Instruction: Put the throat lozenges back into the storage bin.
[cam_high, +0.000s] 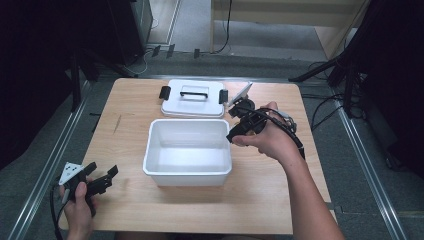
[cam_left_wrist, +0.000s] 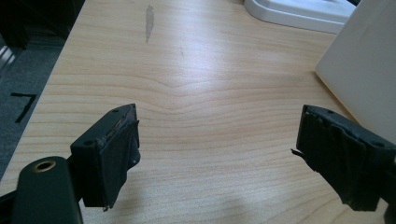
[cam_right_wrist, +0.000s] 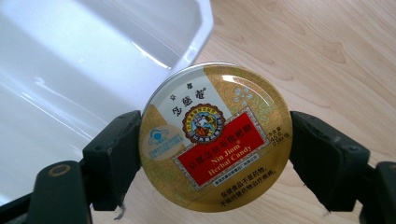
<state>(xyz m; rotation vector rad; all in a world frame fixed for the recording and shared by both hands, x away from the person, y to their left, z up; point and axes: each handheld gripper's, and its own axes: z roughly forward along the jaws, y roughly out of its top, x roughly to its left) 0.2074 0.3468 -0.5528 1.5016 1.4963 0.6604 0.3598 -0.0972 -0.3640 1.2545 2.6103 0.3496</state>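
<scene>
Right tool: the right tool (cam_right_wrist: 215, 144) is clenched on a round gold metal candy tin with a red label (cam_right_wrist: 215, 140), one black jaw on each side of its rim.
Tin, place: held just off the near right corner of the open white plastic box (cam_high: 188, 151), above the pale wooden bench (cam_high: 125, 200); in the high view the right tool (cam_high: 239, 131) sits at the box's right wall.
Tin, handling: likely light and stiff, with a smooth lacquered lid and a curved rim that looks slippery; the safest hold is across the widest part of the edge, as now, kept level.
Risk: a hold away from the widest line could let it squirt out.
Left tool: the left tool (cam_left_wrist: 215, 154) is released, jaws wide apart with only bare bench between them, at the near left corner (cam_high: 102, 180).
Box: appears empty, its floor bare and glossy.
Lid: a flat white plastic lid with black handle and clips (cam_high: 194, 98) lies on the bench just beyond the box, apart from it.
</scene>
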